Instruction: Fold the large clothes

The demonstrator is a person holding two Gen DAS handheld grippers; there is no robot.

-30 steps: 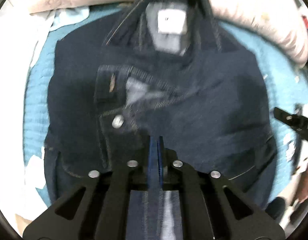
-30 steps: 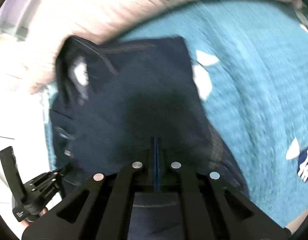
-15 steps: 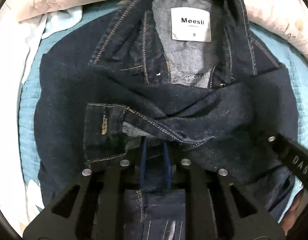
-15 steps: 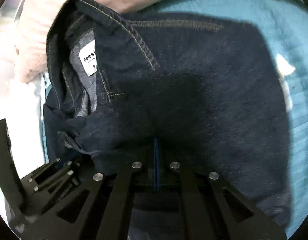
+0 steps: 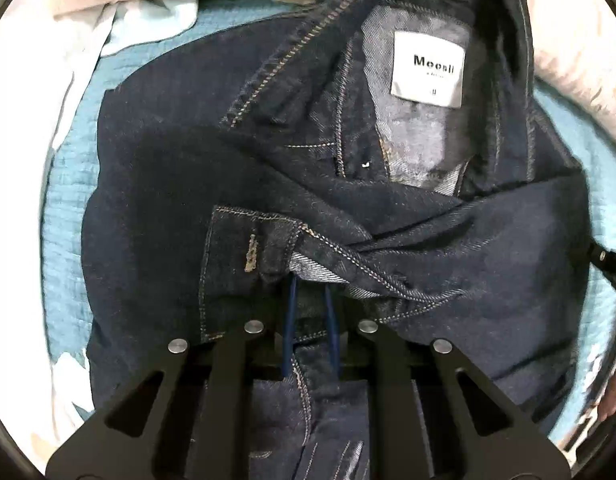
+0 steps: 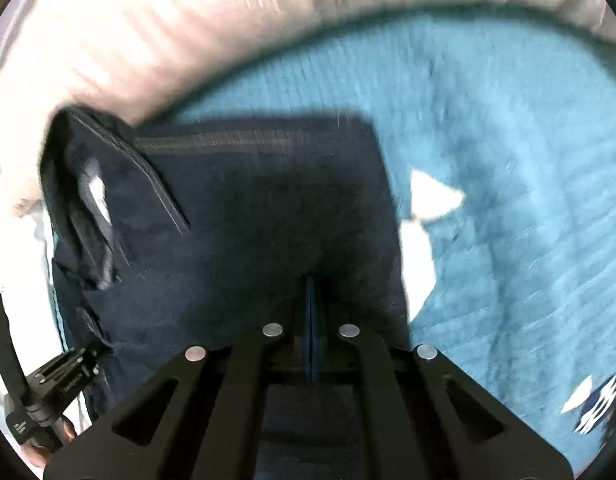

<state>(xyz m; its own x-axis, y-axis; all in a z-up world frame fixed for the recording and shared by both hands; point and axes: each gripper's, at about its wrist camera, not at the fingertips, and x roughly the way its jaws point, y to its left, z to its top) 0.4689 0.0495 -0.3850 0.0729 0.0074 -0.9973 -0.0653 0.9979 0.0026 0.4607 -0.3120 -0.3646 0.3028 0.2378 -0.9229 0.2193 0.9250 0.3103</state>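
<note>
A dark denim jacket (image 5: 155, 208) lies folded on a teal bedspread (image 5: 63, 216), collar up, with a white "Meesli" label (image 5: 428, 70) showing. A cuffed sleeve (image 5: 251, 248) crosses its front. My left gripper (image 5: 310, 288) sits low over the jacket's near edge, its blue-edged pads a little apart with denim between them. In the right wrist view the jacket (image 6: 247, 220) fills the left half. My right gripper (image 6: 310, 280) is shut on the jacket's edge, pads pressed together.
A pale pink duvet (image 6: 187, 40) runs along the far side. White bedding (image 5: 19, 120) lies to the left. The teal bedspread (image 6: 508, 200) with white patches spreads to the right. The other gripper shows at each view's edge (image 6: 47, 384).
My left gripper's pads have parted from shut a second ago and stay a little apart. The right view has pulled back from the jacket and is blurred by motion.
</note>
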